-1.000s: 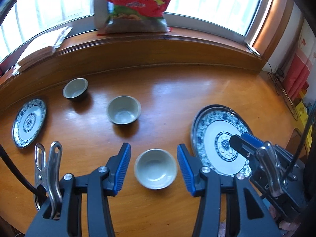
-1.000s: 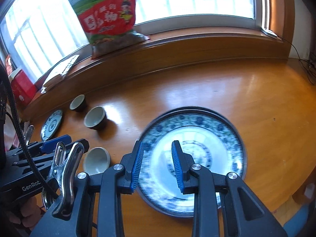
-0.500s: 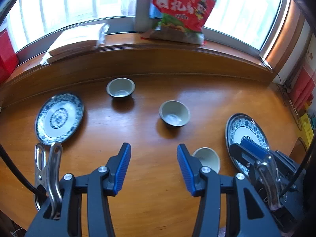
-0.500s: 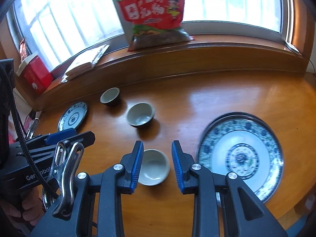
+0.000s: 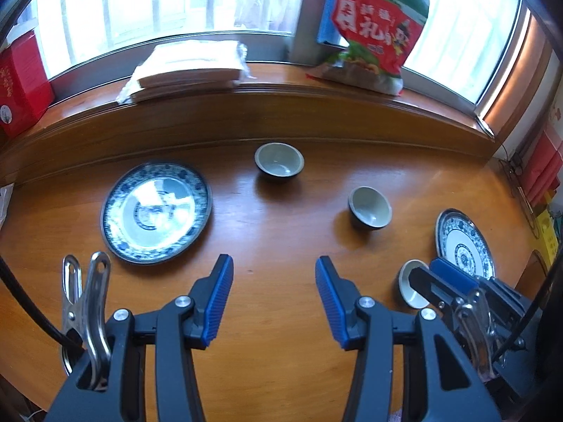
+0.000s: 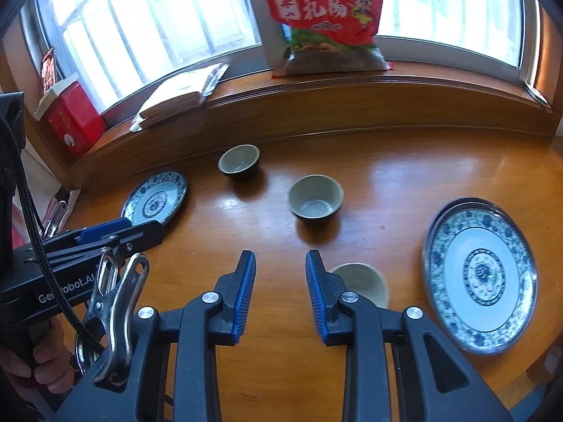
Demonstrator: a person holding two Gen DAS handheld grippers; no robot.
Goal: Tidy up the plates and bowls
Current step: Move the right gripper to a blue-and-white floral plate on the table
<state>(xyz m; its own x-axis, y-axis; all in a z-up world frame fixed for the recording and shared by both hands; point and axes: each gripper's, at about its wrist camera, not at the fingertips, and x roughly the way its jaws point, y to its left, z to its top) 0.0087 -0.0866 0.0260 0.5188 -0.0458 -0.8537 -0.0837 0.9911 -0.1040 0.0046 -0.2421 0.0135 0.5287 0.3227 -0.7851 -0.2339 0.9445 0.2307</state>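
Two blue-patterned plates and three grey-green bowls lie on a wooden table. In the left wrist view, the left plate [image 5: 156, 212] is just ahead-left of my open, empty left gripper [image 5: 273, 277]; a far bowl [image 5: 279, 160], a middle bowl [image 5: 370, 207] and a near bowl [image 5: 410, 285] sit to the right, with the right plate [image 5: 463, 244] beyond. In the right wrist view, my right gripper [image 6: 280, 272] stands open over bare wood, the near bowl [image 6: 362, 283] behind its right finger. The middle bowl [image 6: 315, 200], far bowl [image 6: 239, 161], left plate [image 6: 155, 198] and right plate [image 6: 480, 274] surround it.
A raised wooden sill [image 5: 281, 105] borders the table's far side, carrying a red snack bag [image 5: 369, 31], a stack of papers [image 5: 190, 66] and a red box [image 5: 19, 84]. A hand [image 6: 38, 369] holds the left gripper at the lower left of the right wrist view.
Both grippers have swept leftward across the table. The near bowl and right plate slid from the centre to the right of each view; the left plate came closer. Jaw widths are unchanged.
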